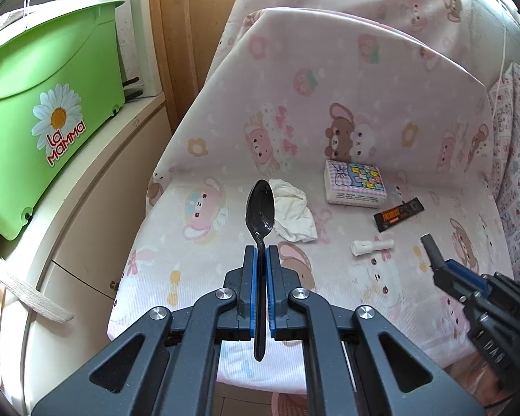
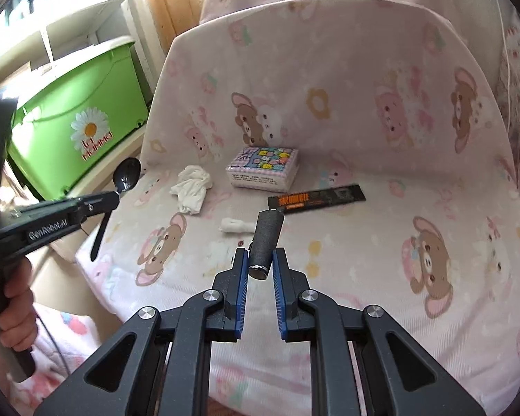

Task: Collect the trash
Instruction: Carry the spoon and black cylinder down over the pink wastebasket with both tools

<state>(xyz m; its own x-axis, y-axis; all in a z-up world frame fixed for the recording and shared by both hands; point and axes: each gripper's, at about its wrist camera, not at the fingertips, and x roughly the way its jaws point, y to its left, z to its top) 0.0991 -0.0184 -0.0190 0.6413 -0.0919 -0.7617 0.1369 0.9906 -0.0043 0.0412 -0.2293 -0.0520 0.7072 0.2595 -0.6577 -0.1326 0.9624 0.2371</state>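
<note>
Left gripper [image 1: 261, 253] pinches black plastic spoon [image 1: 260, 213] by the handle, bowl up and forward, clear of the cushion; right gripper [image 2: 260, 256] clamps a dark cylinder [image 2: 265, 242], presumably trash; beyond its jaws lie white roll [image 2: 235, 225], black wrapper [image 2: 317, 199], crumpled tissue [image 2: 190, 187]; tissue pack [image 2: 263, 168] further back.

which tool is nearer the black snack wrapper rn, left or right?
Right. The right tool, holding a dark cylinder, sits just short of the black wrapper. The left tool, gripping a black spoon, is farther off, beyond the crumpled tissue.
</note>
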